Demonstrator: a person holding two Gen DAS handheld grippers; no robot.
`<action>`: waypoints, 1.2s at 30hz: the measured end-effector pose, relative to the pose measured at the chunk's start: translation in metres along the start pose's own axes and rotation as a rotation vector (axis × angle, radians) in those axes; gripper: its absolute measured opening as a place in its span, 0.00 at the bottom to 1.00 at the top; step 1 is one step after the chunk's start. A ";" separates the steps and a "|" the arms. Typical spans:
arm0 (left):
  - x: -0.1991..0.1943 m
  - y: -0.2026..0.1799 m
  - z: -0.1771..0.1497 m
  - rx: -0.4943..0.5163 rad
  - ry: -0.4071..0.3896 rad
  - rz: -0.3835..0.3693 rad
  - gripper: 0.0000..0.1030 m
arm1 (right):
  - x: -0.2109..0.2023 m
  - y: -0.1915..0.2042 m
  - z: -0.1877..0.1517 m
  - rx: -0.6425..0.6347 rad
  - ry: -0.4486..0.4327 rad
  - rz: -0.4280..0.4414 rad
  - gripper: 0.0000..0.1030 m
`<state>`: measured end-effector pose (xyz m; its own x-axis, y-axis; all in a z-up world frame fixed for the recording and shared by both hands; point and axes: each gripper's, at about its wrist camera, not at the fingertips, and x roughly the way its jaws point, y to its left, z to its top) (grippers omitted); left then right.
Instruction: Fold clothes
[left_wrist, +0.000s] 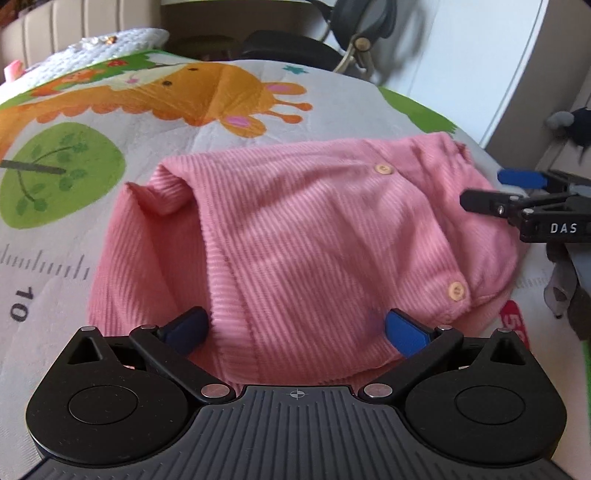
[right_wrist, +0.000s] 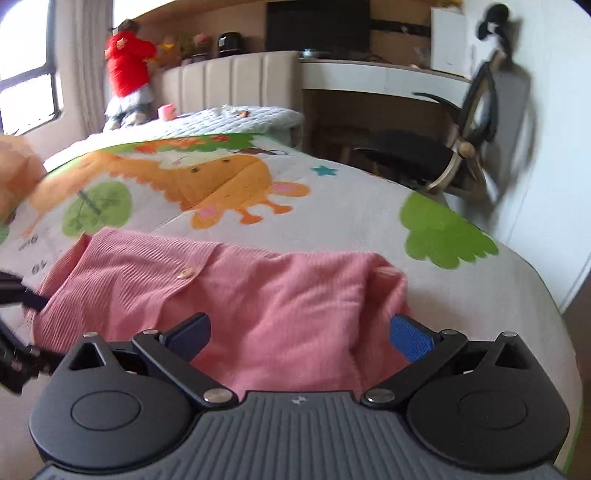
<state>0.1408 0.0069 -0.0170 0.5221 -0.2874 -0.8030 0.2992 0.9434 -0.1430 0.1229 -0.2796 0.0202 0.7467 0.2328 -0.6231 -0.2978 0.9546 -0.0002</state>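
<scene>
A pink ribbed cardigan (left_wrist: 295, 236) with pale buttons lies folded into a compact bundle on the printed bed cover (left_wrist: 110, 122). My left gripper (left_wrist: 295, 330) is open just above the cardigan's near edge, with a blue pad on each side of the fabric. My right gripper (right_wrist: 301, 334) is open over the cardigan (right_wrist: 280, 295) near its right end. The right gripper also shows in the left wrist view (left_wrist: 491, 190), open at the cardigan's right edge. The left gripper's arm (right_wrist: 18, 332) shows at the left edge of the right wrist view.
The bed cover (right_wrist: 332, 206) carries giraffe and tree prints and a ruler scale. A child in red (right_wrist: 127, 70) kneels by the headboard. An office chair (right_wrist: 443, 155) and desk (right_wrist: 369, 74) stand past the bed's far side. The bed edge falls off on the right.
</scene>
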 end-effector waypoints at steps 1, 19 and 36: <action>0.000 0.001 0.001 -0.006 0.000 -0.008 1.00 | 0.005 0.005 -0.003 -0.029 0.028 -0.003 1.00; -0.022 0.014 0.008 -0.079 -0.087 -0.081 1.00 | 0.024 0.001 -0.025 0.037 0.063 0.019 1.00; 0.010 0.016 0.028 -0.104 -0.090 -0.233 1.00 | 0.023 0.001 -0.022 0.032 0.078 0.027 1.00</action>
<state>0.1731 0.0144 -0.0117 0.5191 -0.5077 -0.6876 0.3386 0.8608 -0.3799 0.1267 -0.2775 -0.0111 0.6895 0.2445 -0.6817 -0.2969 0.9540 0.0418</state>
